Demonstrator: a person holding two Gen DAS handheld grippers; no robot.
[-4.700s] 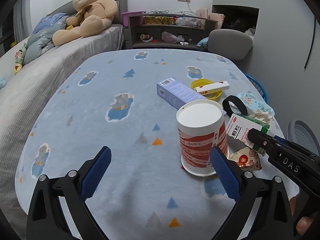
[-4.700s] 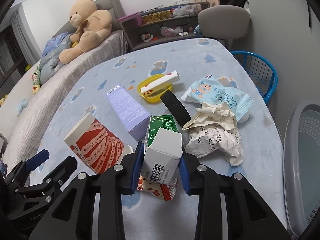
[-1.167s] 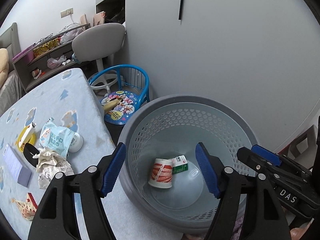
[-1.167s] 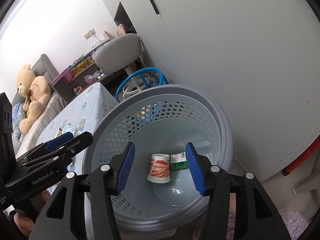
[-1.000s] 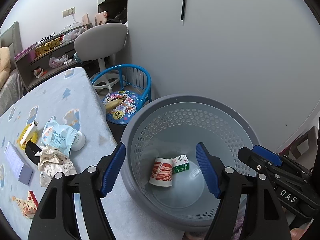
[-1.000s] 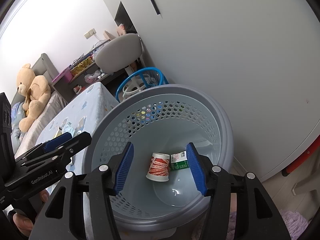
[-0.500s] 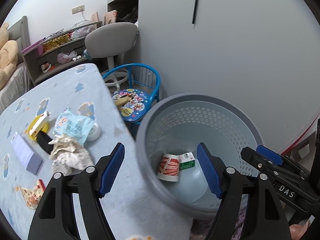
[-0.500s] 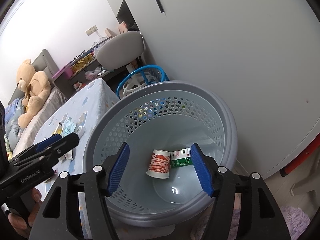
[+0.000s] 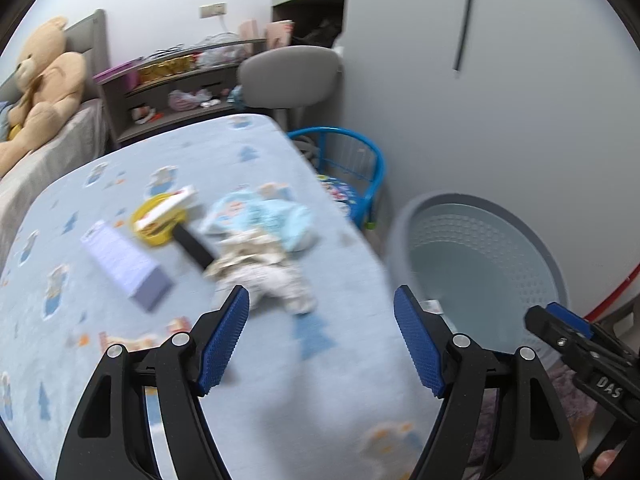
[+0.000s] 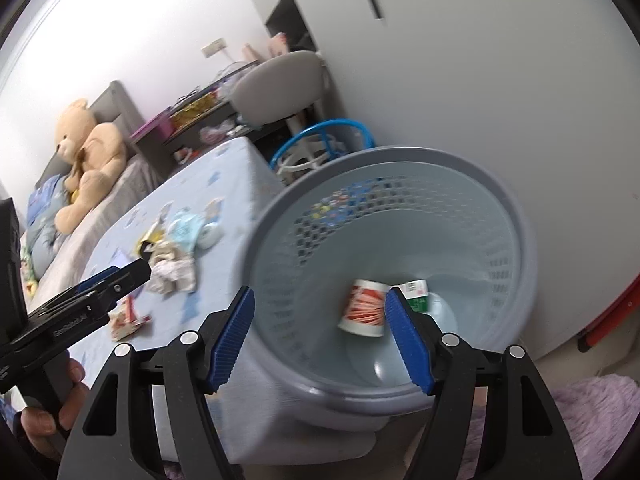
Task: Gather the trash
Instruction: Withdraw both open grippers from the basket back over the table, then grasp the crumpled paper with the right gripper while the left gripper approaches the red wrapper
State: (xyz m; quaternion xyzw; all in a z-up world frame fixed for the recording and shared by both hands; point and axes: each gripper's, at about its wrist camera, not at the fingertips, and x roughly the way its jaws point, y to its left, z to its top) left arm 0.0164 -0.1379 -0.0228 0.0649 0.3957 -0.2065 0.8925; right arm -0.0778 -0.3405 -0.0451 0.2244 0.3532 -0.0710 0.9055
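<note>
Two pieces of trash already lie at the bottom of the bin point(image 10: 400, 240), beside the bench point(image 9: 260, 360): the red-striped cup point(image 10: 364, 312) and the green carton point(image 10: 416, 296). A moment ago both tools hung over the bin; now the left tool point(image 9: 322, 340), jaws wide and empty, has swung back toward the bench, facing the crumpled paper point(image 9: 264, 272), likely the next pick. The right tool point(image 10: 320, 340), equally wide and empty, still looks into the bin
</note>
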